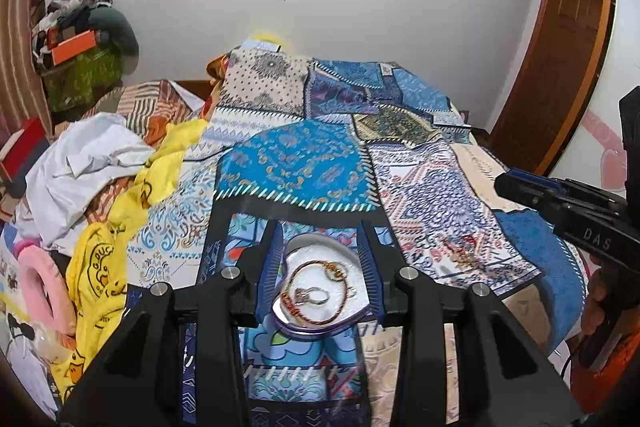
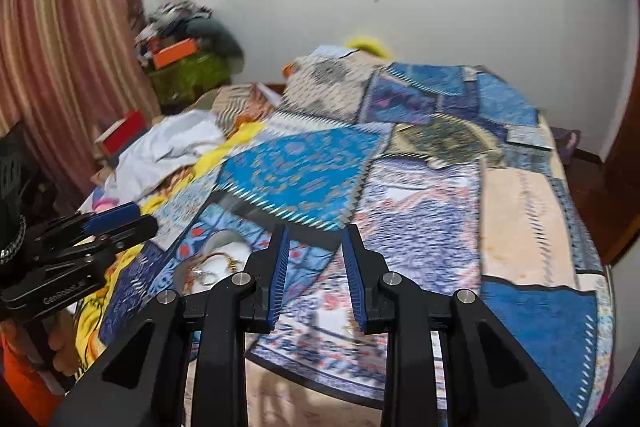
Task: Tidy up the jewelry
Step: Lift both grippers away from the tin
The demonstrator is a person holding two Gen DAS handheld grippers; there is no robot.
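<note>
While the left tool (image 1: 320,239) hovered above the bed (image 1: 472,163), its jaws stood apart and empty, with the heart-shaped dish (image 1: 352,259) seen between them. The dish lay on the patchwork cover near the bed's front edge and held a bracelet (image 1: 316,291) and a ring (image 1: 310,297). The right tool (image 2: 314,235) also stood apart, gripping nothing.

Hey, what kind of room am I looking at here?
Most likely a bedroom in a home: a bed under a blue patchwork-print bedspread, loose yellow and white clothes heaped on its side, and striped brown curtains by the wall.
</note>
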